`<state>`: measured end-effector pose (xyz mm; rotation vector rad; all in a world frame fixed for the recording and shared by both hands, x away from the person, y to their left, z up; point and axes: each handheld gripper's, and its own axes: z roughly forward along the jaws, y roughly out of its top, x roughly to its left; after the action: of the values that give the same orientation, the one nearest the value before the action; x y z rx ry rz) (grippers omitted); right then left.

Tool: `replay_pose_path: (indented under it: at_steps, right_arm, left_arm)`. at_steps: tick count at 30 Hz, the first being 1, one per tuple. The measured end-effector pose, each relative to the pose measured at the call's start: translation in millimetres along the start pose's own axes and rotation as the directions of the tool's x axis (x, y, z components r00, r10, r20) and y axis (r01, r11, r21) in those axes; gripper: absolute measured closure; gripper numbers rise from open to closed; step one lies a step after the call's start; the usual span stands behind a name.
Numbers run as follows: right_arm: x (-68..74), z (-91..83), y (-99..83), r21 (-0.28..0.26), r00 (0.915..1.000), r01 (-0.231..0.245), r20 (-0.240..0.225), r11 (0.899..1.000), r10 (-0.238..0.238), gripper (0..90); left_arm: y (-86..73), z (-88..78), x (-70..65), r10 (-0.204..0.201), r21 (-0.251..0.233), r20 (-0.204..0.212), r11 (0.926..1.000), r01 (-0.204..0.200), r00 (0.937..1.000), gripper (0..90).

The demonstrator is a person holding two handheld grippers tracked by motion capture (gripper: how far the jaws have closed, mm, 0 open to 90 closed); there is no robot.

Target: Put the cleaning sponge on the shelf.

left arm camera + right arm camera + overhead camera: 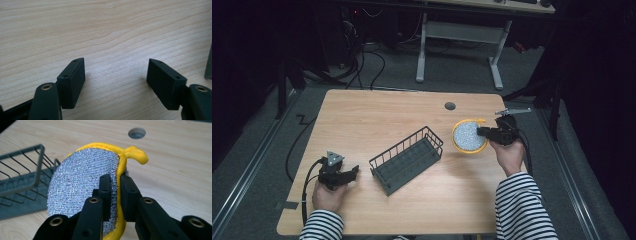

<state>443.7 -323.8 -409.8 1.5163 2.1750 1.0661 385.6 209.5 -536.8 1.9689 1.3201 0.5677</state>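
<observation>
Right gripper point(482, 132) clamped on scrubber point(468, 136), pinching its edge at 3 o'clock of the disc in the high view. In the right gripper view the gripper point(115, 187) has one jaw on the silver mesh face, the other on the yellow rim behind; scrubber point(85, 182) stands on edge, tilted, yellow loop at 1 o'clock of it. Whether its lower edge touches the table point(180, 170) I cannot tell. Scrubber sits at 3 o'clock on the table in the high view, just beside the rack point(408, 159) at its 2 o'clock end, apart from it. Hole point(450, 106) at 11 o'clock of the scrubber.

Left gripper point(353, 172) released, jaws wide, nothing between them; in the left gripper view, left gripper point(115, 75) over bare wood point(105, 30). It lies at 8 o'clock on the table point(362, 115), near the rack's 8 o'clock end, not touching. Rack is dark wire, lying diagonal at table centre. Striped sleeves point(524, 205) come in from 6 o'clock.
</observation>
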Motion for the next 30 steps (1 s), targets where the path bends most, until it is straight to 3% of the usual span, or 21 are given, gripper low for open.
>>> replay_pose_path:
  at_steps: [8, 30]
  right_arm:
    - [11.6, -10.5, 13.9, -0.044, 0.9987, 0.021, -0.046, 0.999, -0.023, 80.3]
    - [50.9, -4.4, 44.1, -0.087, 0.9835, 0.089, -0.15, 0.992, -0.101, 80.3]
  left_arm:
    - [0.0, -0.1, -0.2, 0.001, 0.001, -0.001, 1.0, -0.001, 1.0, 31.5]
    - [0.0, 0.0, -0.4, 0.001, 0.001, -0.003, 1.0, -0.001, 1.0, 31.6]
